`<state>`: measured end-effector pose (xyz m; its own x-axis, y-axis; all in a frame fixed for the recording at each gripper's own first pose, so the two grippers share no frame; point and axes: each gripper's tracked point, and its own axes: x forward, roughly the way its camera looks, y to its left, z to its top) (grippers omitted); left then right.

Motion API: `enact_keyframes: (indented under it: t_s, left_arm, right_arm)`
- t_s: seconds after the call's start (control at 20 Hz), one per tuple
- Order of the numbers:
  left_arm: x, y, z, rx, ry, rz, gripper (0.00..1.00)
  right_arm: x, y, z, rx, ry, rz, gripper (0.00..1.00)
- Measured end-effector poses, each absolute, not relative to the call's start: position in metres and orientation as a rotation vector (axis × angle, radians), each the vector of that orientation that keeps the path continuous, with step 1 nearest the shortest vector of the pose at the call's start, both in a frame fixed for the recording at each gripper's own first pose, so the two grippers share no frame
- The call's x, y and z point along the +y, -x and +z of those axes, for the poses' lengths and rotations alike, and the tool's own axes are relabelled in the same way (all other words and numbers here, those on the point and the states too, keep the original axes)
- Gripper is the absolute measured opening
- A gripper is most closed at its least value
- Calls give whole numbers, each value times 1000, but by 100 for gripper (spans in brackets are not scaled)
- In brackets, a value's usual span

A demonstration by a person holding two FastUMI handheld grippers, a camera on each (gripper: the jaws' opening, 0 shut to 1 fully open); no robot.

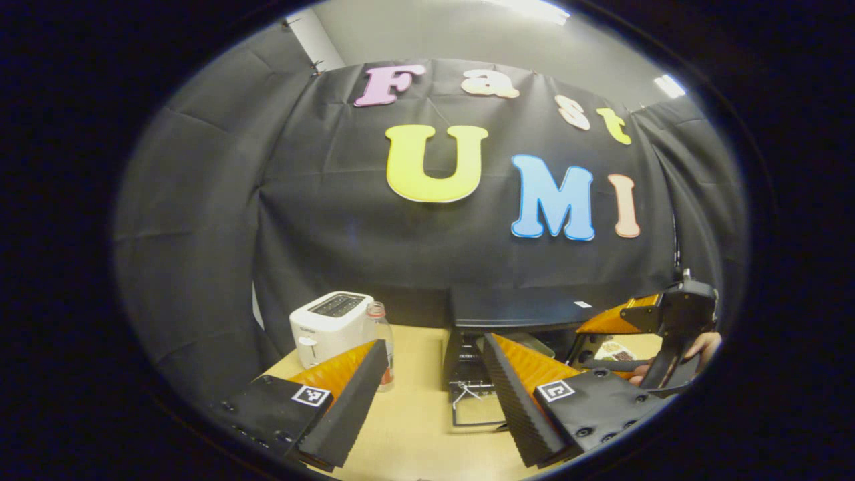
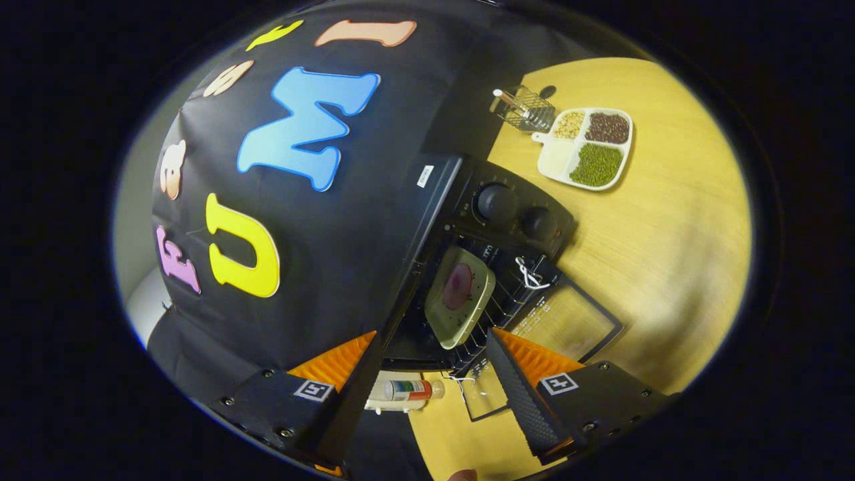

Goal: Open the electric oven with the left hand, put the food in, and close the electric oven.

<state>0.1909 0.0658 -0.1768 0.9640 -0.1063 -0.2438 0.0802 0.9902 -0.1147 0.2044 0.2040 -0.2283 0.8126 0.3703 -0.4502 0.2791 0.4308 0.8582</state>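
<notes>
The black electric oven (image 2: pixel 514 207) stands with its glass door (image 2: pixel 568 327) folded down onto the table. On its wire rack inside rests a pale tray (image 2: pixel 444 321) with a reddish piece of food (image 2: pixel 459 284). My right gripper (image 2: pixel 433 337) hovers just in front of the oven's mouth, open, nothing between its fingers. In the left gripper view the oven (image 1: pixel 514 310) sits straight ahead with the door (image 1: pixel 477 411) flat on the wood. My left gripper (image 1: pixel 434 341) is open and holds nothing, a short way back from the door. The right gripper (image 1: pixel 604 342), held by a hand, is at the oven's right.
A white toaster (image 1: pixel 327 324) and a clear bottle (image 1: pixel 379 327) stand left of the oven. Beyond the oven's knob side lie a divided plate of beans (image 2: pixel 591 147) and a small wire basket (image 2: pixel 528 107). The bottle (image 2: pixel 404 389) also shows between the right gripper's fingers.
</notes>
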Motion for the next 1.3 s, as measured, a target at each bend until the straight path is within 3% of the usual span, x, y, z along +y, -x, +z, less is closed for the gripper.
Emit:
enact_keyframes:
  t_s: [0.2, 0.25, 0.75, 0.9, 1.3]
  left_arm:
    - [29, -184, -192, 296, 109, -145, 96]
    - [21, -183, -196, 304, 111, -154, 100]
    - [-56, -154, -253, 430, 91, -245, 96]
    - [-75, -148, -279, 480, 77, -278, 100]
    - [-106, -139, -359, 667, 76, -320, 97]
  right_arm:
    - [176, -176, -207, 603, -975, 120, 96]
    - [171, -168, -202, 593, -936, 129, 96]
    - [108, -115, -149, 430, -552, 191, 98]
    - [88, -104, -128, 361, -420, 174, 98]
    - [30, -82, -77, 179, -203, 24, 98]
